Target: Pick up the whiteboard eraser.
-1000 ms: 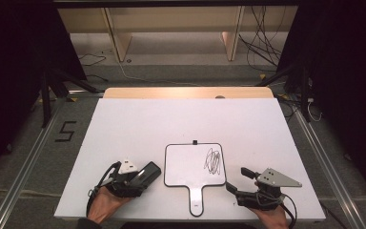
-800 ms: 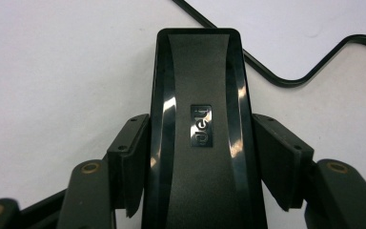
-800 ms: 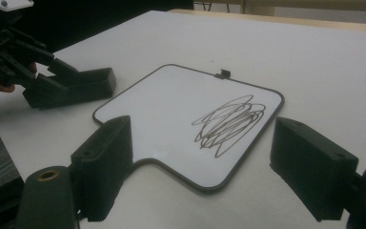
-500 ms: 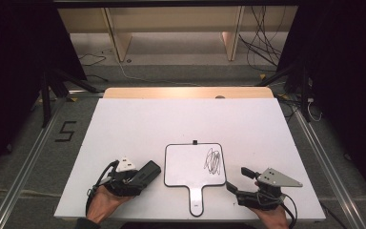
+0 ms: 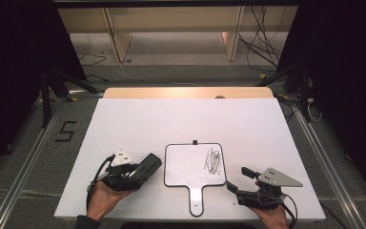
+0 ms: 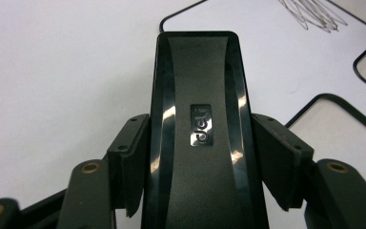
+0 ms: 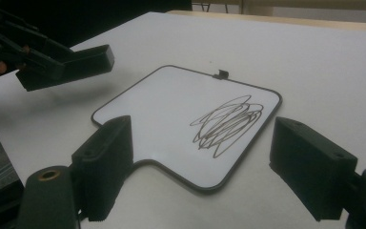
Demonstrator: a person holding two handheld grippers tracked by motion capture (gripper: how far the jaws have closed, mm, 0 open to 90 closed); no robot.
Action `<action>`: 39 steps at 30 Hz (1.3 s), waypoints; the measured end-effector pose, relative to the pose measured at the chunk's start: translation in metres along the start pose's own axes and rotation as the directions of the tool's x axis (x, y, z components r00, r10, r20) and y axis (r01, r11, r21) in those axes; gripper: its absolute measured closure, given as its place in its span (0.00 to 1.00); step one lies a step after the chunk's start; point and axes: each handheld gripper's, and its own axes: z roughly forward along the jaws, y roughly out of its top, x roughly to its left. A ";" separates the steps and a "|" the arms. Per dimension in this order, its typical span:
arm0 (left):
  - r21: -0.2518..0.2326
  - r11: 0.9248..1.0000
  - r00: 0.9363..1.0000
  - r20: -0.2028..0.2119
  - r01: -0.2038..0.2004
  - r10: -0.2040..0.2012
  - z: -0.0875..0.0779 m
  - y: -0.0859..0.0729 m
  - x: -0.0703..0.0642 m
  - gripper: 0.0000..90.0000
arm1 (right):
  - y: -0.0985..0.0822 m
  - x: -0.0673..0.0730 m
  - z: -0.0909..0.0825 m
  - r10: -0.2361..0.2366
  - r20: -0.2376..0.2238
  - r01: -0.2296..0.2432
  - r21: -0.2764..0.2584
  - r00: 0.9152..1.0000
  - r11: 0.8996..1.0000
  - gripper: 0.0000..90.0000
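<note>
Jaws of left gripper [image 6: 198, 143] clamping a black eraser [image 5: 145, 167]; right gripper [image 7: 202, 167] gaping wide, facing scribbled paddle whiteboard [image 5: 190, 164].

Small white paddle-shaped whiteboard [image 5: 190, 164] with thin black rim, lying flat on the white desk [image 5: 171, 119] near its front edge, short handle [image 5: 196, 200] pointing toward the person. Black scribble [image 5: 213, 160] on its right half; small black clip [image 5: 195, 142] at the far edge. Black glossy eraser block [image 6: 200, 138] held off the desk, just beside the board's left edge.
</note>
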 end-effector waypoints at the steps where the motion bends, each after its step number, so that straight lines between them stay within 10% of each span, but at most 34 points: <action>1: -0.001 1.000 1.000 0.003 -0.003 0.003 0.000 0.002 0.000 0.45 | 0.000 0.000 0.000 0.002 0.000 -0.002 0.000 1.000 1.000 0.26; 39: -0.040 0.998 0.997 0.061 -0.047 0.050 0.039 0.055 -0.028 0.45 | 0.000 -0.003 -0.001 0.009 0.003 -0.009 -0.010 1.000 1.000 0.26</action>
